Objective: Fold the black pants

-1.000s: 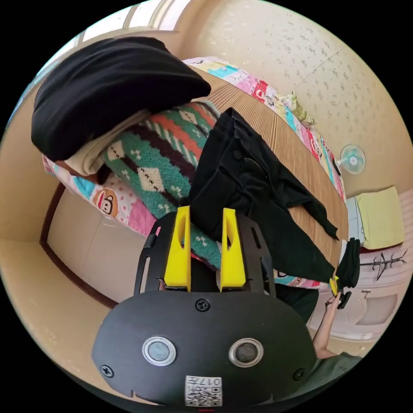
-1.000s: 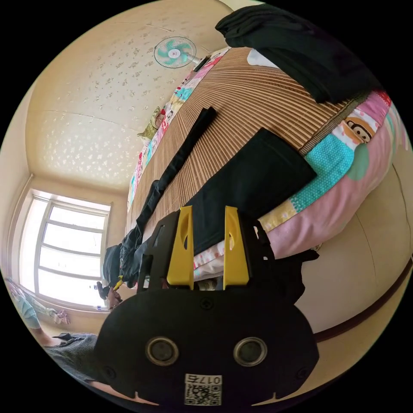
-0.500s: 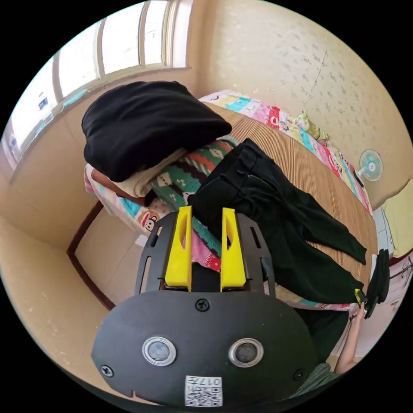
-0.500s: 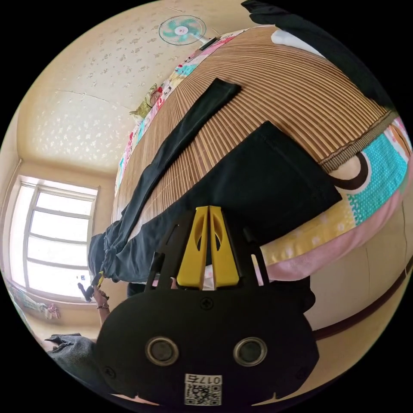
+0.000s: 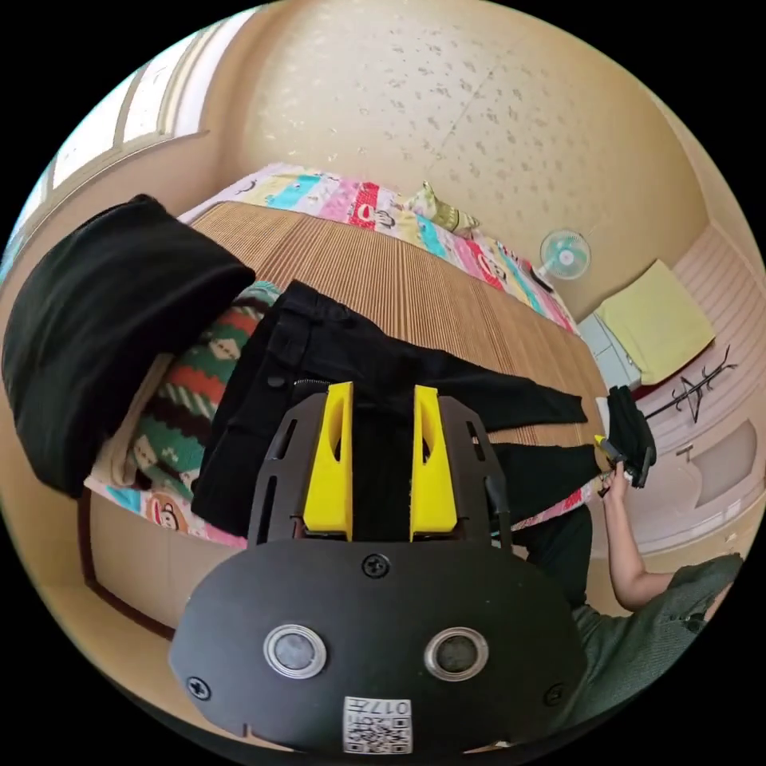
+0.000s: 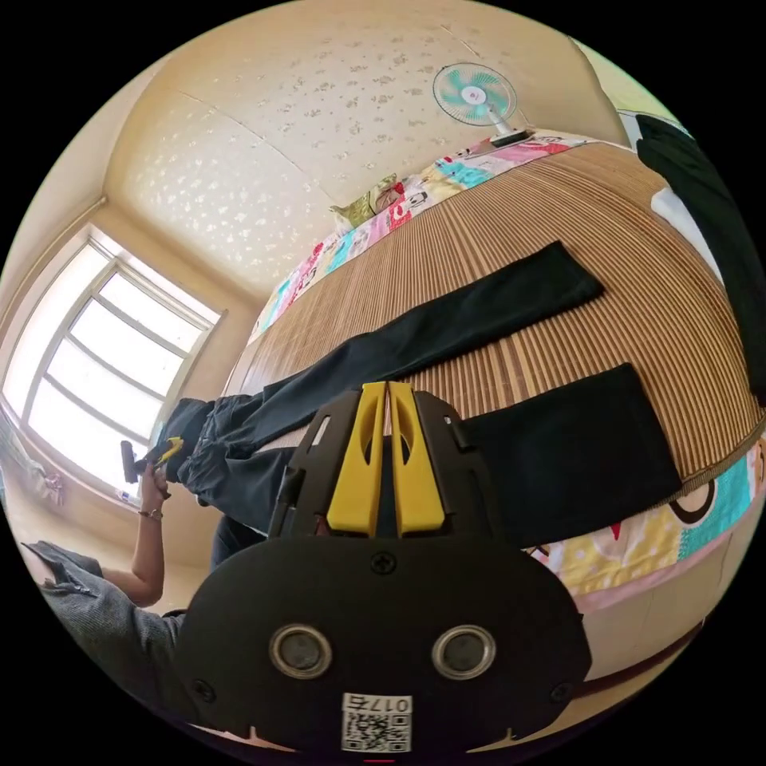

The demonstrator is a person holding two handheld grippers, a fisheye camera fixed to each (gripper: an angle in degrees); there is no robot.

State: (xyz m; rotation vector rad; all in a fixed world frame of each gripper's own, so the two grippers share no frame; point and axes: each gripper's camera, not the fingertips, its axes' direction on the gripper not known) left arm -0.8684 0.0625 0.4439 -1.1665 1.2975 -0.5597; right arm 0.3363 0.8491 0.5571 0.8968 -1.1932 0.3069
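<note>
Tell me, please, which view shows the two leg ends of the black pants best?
The right gripper view: both leg ends of the black pants lie flat on the mat. In the left gripper view they look small and far away.

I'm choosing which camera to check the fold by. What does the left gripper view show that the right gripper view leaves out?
Left gripper view: the open left gripper, the waistband of the black pants lying on a patterned knit. Right gripper view: the right gripper, jaws together, and the near leg's whole hem. Shared: the far leg, the ribbed mat, the fan.
</note>
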